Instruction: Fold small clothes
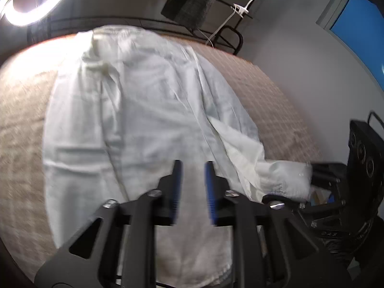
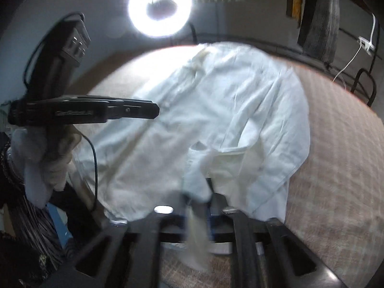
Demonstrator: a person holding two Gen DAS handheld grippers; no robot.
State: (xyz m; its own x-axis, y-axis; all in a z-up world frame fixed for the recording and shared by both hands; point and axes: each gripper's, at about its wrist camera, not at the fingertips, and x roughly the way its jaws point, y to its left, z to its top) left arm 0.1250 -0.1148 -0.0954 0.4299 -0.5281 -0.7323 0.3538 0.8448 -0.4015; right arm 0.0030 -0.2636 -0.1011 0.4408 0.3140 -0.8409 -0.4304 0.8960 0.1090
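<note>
White cotton shirt [image 1: 144, 110] spread on checked beige tablecloth [image 1: 264, 96].
Left gripper [image 1: 193, 165] parted, empty; right gripper [image 2: 204, 192] clenches shirt's sleeve [image 2: 196, 168]; lettering unreadable.

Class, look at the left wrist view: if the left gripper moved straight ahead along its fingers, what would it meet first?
Most likely the white shirt spread on the table, since the open left gripper points onto it; depth is unclear.

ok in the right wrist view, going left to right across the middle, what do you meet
left gripper → white shirt → checked tablecloth
</note>
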